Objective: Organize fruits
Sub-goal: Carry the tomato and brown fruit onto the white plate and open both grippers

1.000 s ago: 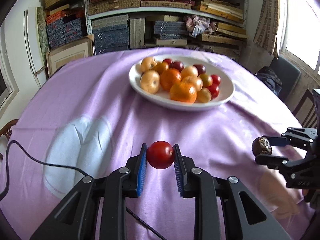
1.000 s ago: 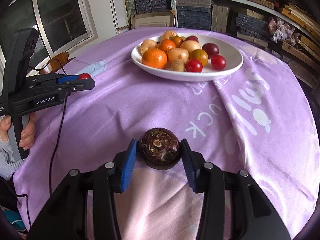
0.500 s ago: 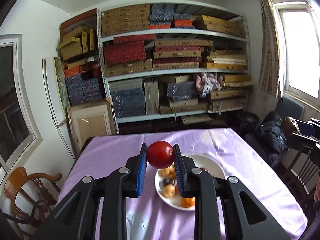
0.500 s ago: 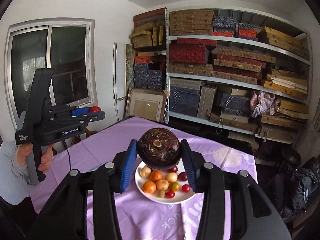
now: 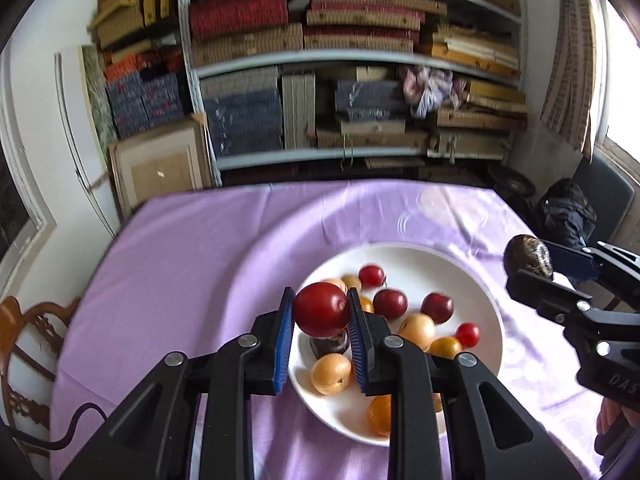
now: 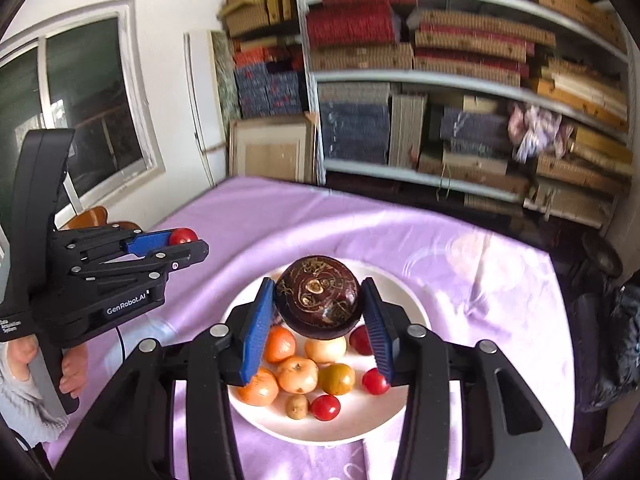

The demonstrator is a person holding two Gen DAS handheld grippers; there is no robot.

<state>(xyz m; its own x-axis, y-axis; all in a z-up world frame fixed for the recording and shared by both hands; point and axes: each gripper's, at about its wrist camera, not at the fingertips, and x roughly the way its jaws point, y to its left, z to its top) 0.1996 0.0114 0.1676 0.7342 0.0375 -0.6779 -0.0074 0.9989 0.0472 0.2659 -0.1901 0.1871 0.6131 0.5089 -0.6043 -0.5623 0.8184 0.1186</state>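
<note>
Now the left gripper clamps a small glossy red round fruit between its blue pads, held in the air above the white oval plate of mixed fruits on the lilac-clothed tabletop. Beside it, the right gripper grips a dark maroon round fruit with tan markings, perhaps a mangosteen, also over that plate.

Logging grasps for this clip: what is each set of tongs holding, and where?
Left tongs: small red fruit, pinched across its sides. Right tongs: dark brown round fruit, clamped across its sides.
</note>
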